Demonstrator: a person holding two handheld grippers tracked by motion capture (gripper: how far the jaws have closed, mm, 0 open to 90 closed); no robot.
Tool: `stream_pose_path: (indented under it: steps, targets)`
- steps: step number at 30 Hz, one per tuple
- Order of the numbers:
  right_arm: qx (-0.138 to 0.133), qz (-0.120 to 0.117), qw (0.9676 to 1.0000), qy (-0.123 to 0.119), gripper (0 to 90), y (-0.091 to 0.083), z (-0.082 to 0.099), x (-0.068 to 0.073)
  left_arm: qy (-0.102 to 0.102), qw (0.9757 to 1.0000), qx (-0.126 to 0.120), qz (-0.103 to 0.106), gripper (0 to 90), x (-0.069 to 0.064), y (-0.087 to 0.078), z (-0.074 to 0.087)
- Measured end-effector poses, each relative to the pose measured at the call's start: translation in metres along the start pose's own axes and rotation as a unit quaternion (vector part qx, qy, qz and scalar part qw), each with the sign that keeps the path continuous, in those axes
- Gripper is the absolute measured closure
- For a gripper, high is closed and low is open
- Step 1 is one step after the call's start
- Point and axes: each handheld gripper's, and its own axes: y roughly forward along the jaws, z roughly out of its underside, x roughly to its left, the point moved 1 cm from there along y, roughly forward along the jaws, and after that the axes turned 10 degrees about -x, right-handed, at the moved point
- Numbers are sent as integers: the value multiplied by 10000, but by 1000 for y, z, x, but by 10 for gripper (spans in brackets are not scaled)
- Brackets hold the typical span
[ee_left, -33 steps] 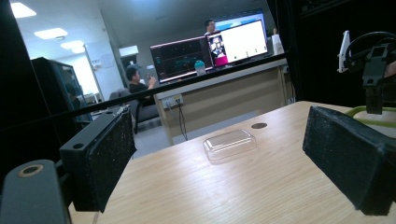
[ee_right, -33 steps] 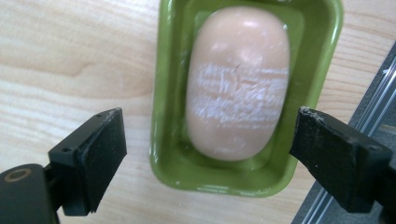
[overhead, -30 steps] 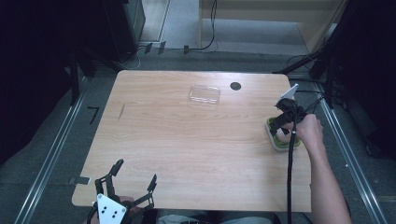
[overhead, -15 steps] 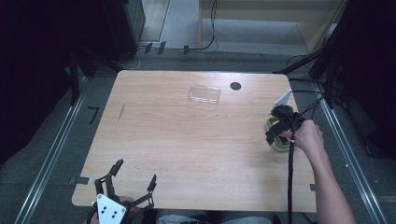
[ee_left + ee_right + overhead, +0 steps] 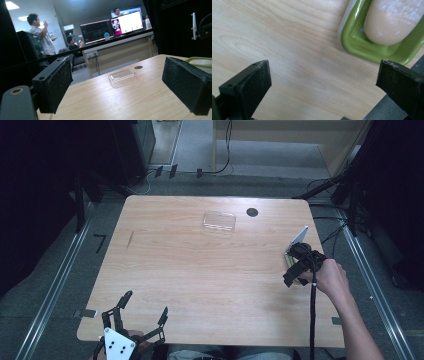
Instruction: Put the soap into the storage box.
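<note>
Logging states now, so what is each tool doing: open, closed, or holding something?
Left tool: open, holding nothing, at the table's near left edge.
Right tool: open, holding nothing, beside the green container.

black tongs, white dotted plate, black cable

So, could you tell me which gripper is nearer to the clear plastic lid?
The right gripper. It sits at the table's right edge, off to the right of the clear plastic lid. The left gripper is at the near-left corner, farther away.
</note>
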Motion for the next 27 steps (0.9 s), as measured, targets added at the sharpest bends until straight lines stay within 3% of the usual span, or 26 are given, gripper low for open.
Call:
stream_pose_path:
  steps: [12, 27]
  targets:
    - [172, -56, 9996, -211, 0, 7, 21, 18, 1, 10000, 0, 4, 99, 0, 0, 0]
    - [392, -190, 9981, -438, 0, 31, 51, 39, 6, 10000, 2, 11, 99, 0, 0, 0]
